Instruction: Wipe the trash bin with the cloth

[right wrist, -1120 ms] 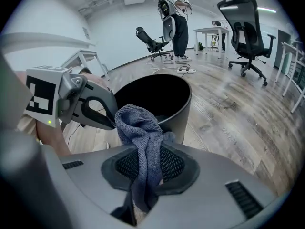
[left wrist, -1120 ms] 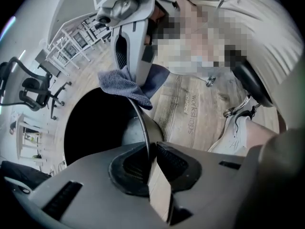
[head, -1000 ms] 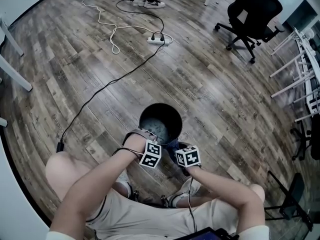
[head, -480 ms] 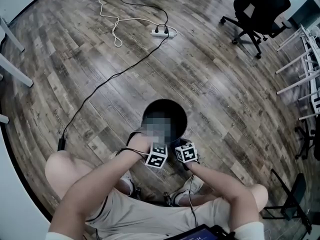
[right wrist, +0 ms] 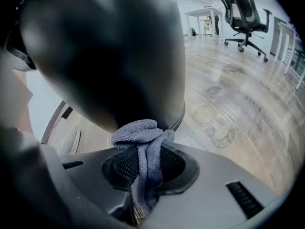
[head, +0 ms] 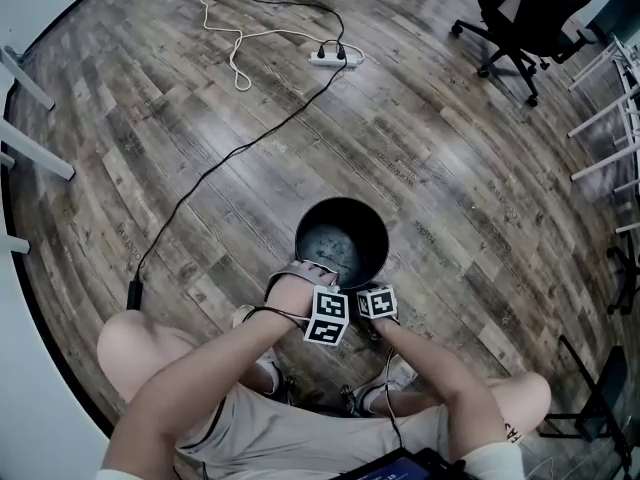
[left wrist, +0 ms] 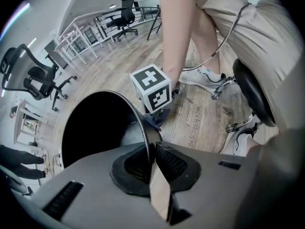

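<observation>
A round black trash bin (head: 341, 239) stands on the wood floor in front of the seated person. My left gripper (left wrist: 150, 162) is shut on the bin's thin rim (left wrist: 141, 128) at its near side, one pad inside and one outside. My right gripper (right wrist: 145, 165) is shut on a bunched grey-blue cloth (right wrist: 143, 142), and the cloth presses against the bin's dark outer wall (right wrist: 109, 56) low down. In the head view both marker cubes, left (head: 328, 316) and right (head: 376, 302), sit side by side at the bin's near edge. The cloth also shows under the right cube in the left gripper view (left wrist: 153, 119).
A black cable (head: 230, 158) and a white cord run across the floor to a power strip (head: 335, 56) at the back. Office chairs (head: 530, 8) stand at the far right, table legs (head: 30, 148) at the left. The person's knees and shoes (head: 395, 373) lie close behind the bin.
My right gripper has sunk with the cloth down the bin's near outer wall. The left gripper has stayed on the rim.
</observation>
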`<state>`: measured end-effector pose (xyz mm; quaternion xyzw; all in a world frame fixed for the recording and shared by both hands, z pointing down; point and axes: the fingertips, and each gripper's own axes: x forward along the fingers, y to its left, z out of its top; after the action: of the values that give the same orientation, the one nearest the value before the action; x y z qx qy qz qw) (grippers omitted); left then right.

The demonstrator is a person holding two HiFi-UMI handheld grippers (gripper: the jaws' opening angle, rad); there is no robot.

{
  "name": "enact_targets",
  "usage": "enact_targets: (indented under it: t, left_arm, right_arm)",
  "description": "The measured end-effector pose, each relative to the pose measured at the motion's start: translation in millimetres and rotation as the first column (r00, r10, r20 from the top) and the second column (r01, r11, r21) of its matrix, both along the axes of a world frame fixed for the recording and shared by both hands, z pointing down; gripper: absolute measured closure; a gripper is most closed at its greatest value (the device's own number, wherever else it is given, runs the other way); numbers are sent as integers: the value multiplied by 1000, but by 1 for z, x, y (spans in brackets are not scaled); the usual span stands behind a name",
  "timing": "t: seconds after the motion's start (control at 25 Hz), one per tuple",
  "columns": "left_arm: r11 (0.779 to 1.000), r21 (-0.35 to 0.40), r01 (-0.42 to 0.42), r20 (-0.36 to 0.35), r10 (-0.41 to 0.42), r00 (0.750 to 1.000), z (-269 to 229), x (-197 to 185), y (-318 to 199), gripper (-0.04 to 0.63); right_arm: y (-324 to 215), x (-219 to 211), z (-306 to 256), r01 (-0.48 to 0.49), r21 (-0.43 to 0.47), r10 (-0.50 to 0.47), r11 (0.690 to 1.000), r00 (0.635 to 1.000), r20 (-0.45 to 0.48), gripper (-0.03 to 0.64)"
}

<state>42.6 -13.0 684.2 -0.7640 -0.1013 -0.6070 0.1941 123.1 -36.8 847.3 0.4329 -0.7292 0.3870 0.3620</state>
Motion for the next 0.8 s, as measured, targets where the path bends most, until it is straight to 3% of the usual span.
enact_targets:
  t: [0.36, 0.56, 0.64, 0.72, 0.8]
  left_arm:
    - [999, 11, 33, -9, -33, 999, 0, 2, -3, 552]
    - [993, -94, 64, -22, -67, 998, -5, 3, 3, 522]
    - [995, -96, 26, 13, -25, 1000, -5, -4, 3, 435]
    - [997, -64, -47, 55, 51, 997, -4, -14, 1, 420]
    - [994, -48, -94, 76, 98, 992, -4, -23, -2, 420]
  right_arm:
    - [3, -2, 19, -15, -34, 15, 999, 1000, 16, 541]
    - [14, 5, -14, -40, -106, 42, 994, 999, 19, 541]
    - [17, 8, -36, -56, -123, 60, 991, 998, 28, 541]
    - [21, 8, -62, -41, -129, 48, 991, 997, 53, 541]
    - [25, 6, -92, 50, -96, -45, 994, 997, 58, 541]
